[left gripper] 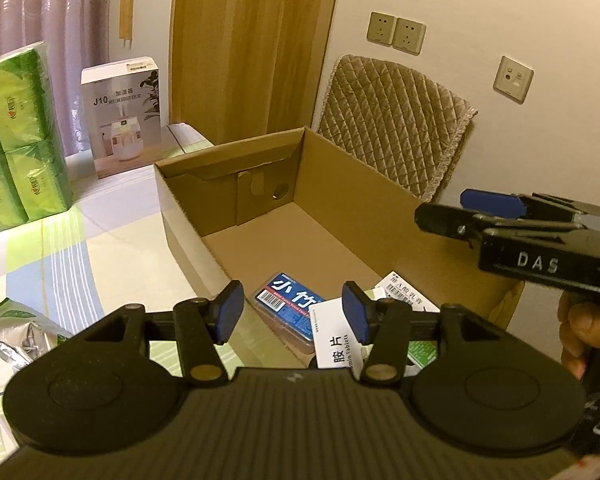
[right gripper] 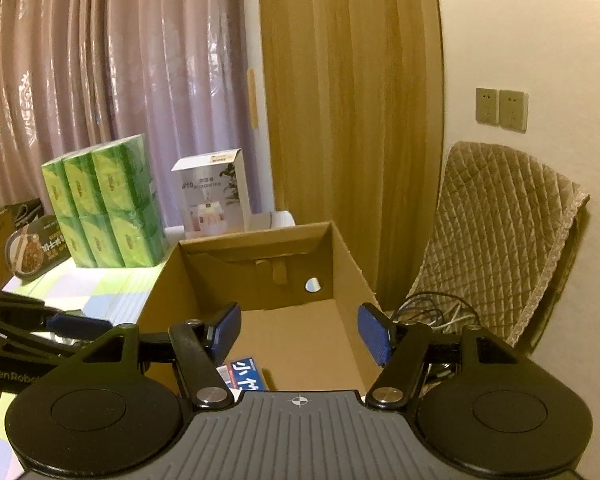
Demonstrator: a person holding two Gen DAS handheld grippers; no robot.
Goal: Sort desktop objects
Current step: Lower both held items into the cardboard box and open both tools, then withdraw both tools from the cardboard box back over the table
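Observation:
An open cardboard box [left gripper: 384,216] stands on the table; it also shows in the right wrist view [right gripper: 352,276]. Inside at its near end lie a blue-labelled plastic case [left gripper: 288,308], a white medicine box [left gripper: 336,332] and a white and green box [left gripper: 408,292]. The blue case also shows in the right wrist view [right gripper: 246,376]. My left gripper [left gripper: 294,312] is open and empty above the box's near end. My right gripper [right gripper: 302,330] is open and empty over the box; it also shows in the left wrist view [left gripper: 476,208] at the box's right wall.
A green tissue pack [left gripper: 20,132] and a humidifier box [left gripper: 122,116] stand at the back left of the table. A foil pouch [left gripper: 8,336] lies at the near left. A quilted chair back [left gripper: 396,124] is behind the box. Cables [right gripper: 432,312] lie on the chair.

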